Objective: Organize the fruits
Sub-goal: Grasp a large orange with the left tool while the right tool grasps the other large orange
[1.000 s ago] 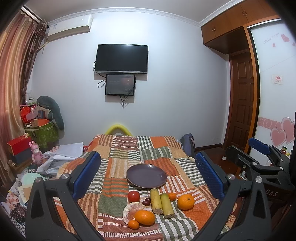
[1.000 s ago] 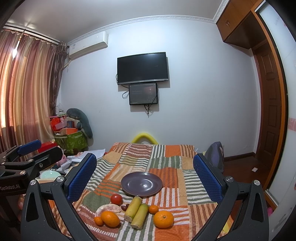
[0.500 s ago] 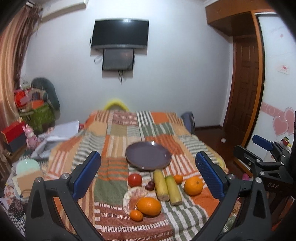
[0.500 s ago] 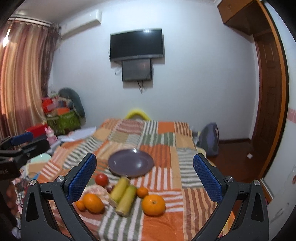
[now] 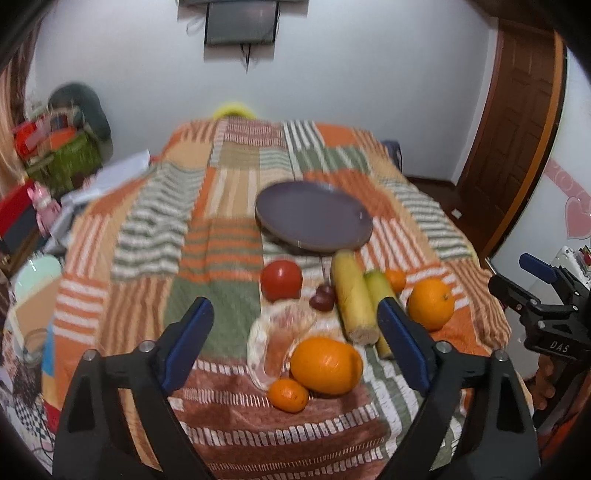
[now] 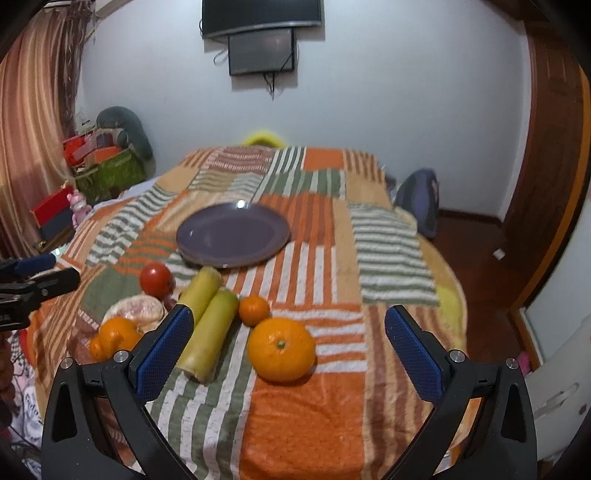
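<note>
My left gripper [image 5: 295, 332], its jaws just narrowing yet grasping nothing, and my released right gripper [image 6: 288, 341] hang over the striped patchwork blanket [image 6: 332, 424], where oranges [image 6: 281, 349], corn [image 6: 208, 332] and a tomato [image 5: 281, 280] lie near the purple plate [image 5: 314, 214], the white wall [image 6: 369, 103] far behind.

1. Wall-mounted screen [image 5: 241, 18]: upper part cut off by the top edge of the left wrist view.
2. Green corn cob [image 5: 376, 286]: near end hidden behind the right pad of the left tongs [image 5: 295, 345].
3. Small dark red fruits [image 5: 323, 298]: blurred; kind cannot be told.
4. Small tangerine [image 6: 95, 349]: in the right wrist view, mostly hidden behind the oblong orange [image 6: 118, 336].
5. Clutter beside the bed [image 5: 59, 147]: blurred, items indistinct.
</note>
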Available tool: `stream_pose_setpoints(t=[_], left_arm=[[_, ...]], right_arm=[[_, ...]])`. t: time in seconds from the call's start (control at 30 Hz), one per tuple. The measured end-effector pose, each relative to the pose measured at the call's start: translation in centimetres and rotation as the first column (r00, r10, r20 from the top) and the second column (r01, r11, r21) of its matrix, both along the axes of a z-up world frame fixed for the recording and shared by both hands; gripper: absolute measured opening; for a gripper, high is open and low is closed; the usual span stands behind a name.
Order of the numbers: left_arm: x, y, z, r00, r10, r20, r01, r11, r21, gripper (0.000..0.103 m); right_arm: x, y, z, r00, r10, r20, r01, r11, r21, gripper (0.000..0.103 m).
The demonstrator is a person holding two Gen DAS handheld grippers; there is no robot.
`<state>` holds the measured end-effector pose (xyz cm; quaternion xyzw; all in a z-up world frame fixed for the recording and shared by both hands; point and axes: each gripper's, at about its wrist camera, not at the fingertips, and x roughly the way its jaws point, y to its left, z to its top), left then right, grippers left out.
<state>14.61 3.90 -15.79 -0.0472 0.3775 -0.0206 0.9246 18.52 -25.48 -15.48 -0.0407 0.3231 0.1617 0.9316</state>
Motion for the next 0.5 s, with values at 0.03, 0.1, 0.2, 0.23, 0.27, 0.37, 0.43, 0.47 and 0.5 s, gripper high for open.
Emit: stream_pose_setpoints(t=[0.03, 0.1, 0.2, 0.23, 0.27, 0.37, 0.43, 0.47, 0.5], left_arm=[[0.3, 0.0, -0.6, 1.0, -0.005, -0.017, 0.004, 1.0, -0.004, 0.087], [0.6, -0.2, -1.6, 0.999, -0.021, -0.048, 0.021, 1.0, -0.012, 0.087], [0.8, -1.0, -2.8, 0.994, -0.064, -0.088, 0.063, 0.998, -0.01, 0.087], [0.8, -1.3, -3.1, 0.992, -0.074, -0.098, 0.074, 0.997, -0.006, 0.087], [0.9, -1.6, -3.5, 0.991, -0.083, -0.108, 0.083, 0.997, -0.004, 0.087], [1.3, -2.0, -4.6, 0.984, -0.1, -0.144, 0.099, 0.995, -0.015, 0.087], [1.4, -2.0, -5.4, 0.981, -0.104, -0.166, 0.101, 0.995, -0.025, 0.087], [1.5, -2.0, -5.6, 0.979, -0.105, -0.173, 0.101, 0.994, -0.03, 0.087], [1.7, -2.0, -6.0, 0.977, -0.108, -0.186, 0.102, 0.994, -0.04, 0.087]], right_arm=[[0.2, -0.1, -0.3, 1.0, 0.006, -0.014, -0.006, 1.0, 0.005, 0.102], [0.6, -0.2, -0.9, 0.999, 0.015, -0.05, -0.015, 1.0, 0.016, 0.102], [1.4, -0.2, -2.3, 0.995, 0.024, -0.1, -0.022, 1.0, 0.015, 0.101], [1.6, -0.1, -2.6, 0.993, 0.027, -0.115, -0.025, 1.0, 0.013, 0.099], [1.8, -0.1, -3.0, 0.991, 0.032, -0.129, -0.03, 0.999, 0.013, 0.096], [2.6, 0.2, -4.0, 0.984, 0.047, -0.172, -0.044, 0.999, 0.018, 0.093], [3.1, 0.5, -4.6, 0.98, 0.052, -0.193, -0.049, 0.999, 0.023, 0.092], [3.3, 0.6, -4.9, 0.977, 0.056, -0.205, -0.052, 0.998, 0.025, 0.091], [3.6, 0.6, -5.2, 0.975, 0.057, -0.214, -0.052, 0.998, 0.025, 0.09]])
